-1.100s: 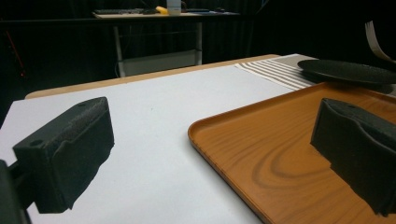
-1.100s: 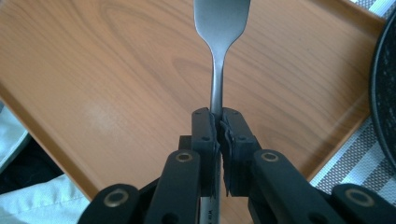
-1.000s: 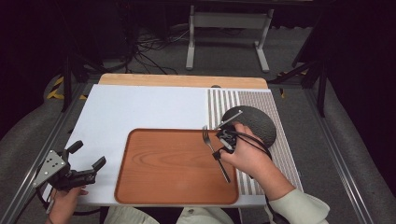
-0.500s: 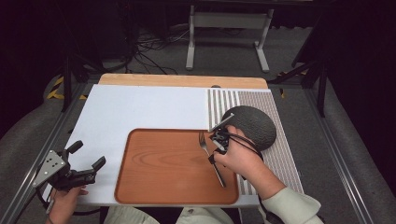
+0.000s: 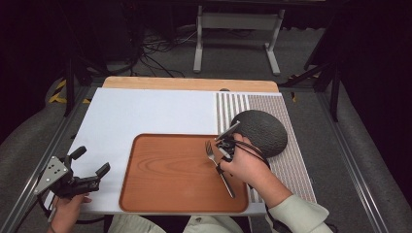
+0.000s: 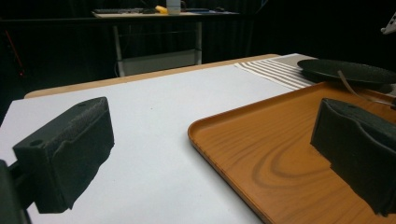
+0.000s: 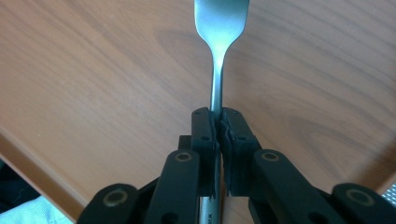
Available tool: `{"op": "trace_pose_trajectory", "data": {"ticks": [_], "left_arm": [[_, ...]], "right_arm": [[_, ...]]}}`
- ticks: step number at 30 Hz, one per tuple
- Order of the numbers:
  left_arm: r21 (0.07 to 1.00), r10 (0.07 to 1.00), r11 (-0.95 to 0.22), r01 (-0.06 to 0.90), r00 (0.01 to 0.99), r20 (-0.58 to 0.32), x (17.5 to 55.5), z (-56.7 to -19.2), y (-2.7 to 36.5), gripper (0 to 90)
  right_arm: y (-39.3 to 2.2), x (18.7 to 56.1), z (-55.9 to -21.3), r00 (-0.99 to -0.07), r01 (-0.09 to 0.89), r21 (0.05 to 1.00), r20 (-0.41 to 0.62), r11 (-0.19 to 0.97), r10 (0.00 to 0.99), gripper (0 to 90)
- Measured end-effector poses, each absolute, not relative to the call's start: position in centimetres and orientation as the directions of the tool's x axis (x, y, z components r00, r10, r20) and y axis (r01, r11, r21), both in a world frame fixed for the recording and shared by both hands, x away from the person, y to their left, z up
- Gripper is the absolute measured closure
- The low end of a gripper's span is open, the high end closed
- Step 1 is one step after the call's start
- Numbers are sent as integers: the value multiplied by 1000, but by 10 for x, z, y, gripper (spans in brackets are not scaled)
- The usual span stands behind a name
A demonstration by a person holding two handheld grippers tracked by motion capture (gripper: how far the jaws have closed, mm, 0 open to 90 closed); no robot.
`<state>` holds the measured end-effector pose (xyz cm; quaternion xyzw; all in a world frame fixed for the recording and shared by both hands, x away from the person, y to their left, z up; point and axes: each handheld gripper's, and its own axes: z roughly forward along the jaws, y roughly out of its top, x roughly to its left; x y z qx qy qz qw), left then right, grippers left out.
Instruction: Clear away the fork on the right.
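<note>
A metal fork (image 5: 226, 183) (image 7: 219, 28) is pinched by its neck in my right gripper (image 5: 221, 155) (image 7: 219, 122), jaws shut on it. It sits low over the right part of the wooden tray (image 5: 165, 170) (image 7: 93, 70), tines pointing away from me; whether it touches the tray I cannot tell. A dark round plate (image 5: 262, 131) (image 6: 345, 70) lies just right of the tray, behind my right hand. My left gripper (image 5: 92, 161) (image 6: 215, 154) rests at the table's front left corner, open and empty, facing the tray (image 6: 261, 154).
The tray lies on a white mat (image 5: 141, 111). A striped placemat (image 5: 233, 104) under the plate covers the right side. A wooden table edge (image 5: 189, 83) runs along the back, with a metal stand (image 5: 235, 22) and cables on the floor beyond.
My right hand has come down and slightly left with the fork, closer to the tray. The left gripper has stayed still.
</note>
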<state>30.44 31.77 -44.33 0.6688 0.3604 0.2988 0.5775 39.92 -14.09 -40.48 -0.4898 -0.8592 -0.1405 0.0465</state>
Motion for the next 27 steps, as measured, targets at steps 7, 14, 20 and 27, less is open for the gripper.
{"op": "trace_pose_trajectory", "data": {"ticks": [7, 14, 20, 27], "left_arm": [[988, 827, -73, 137, 562, -17, 304, -443, 318, 0], [988, 826, -75, 137, 563, -15, 304, -443, 318, 0], [988, 826, -75, 136, 563, -15, 304, -443, 318, 0], [988, 826, -74, 135, 563, -15, 304, -443, 318, 0]], "right_arm": [[-141, 400, -411, -497, 866, 178, 219, 467, 840, 843], [-141, 399, -413, -487, 873, 160, 218, 461, 846, 843], [-140, 398, -412, -500, 865, 172, 219, 472, 838, 813], [-139, 396, -406, -535, 842, 216, 212, 495, 817, 732]]}}
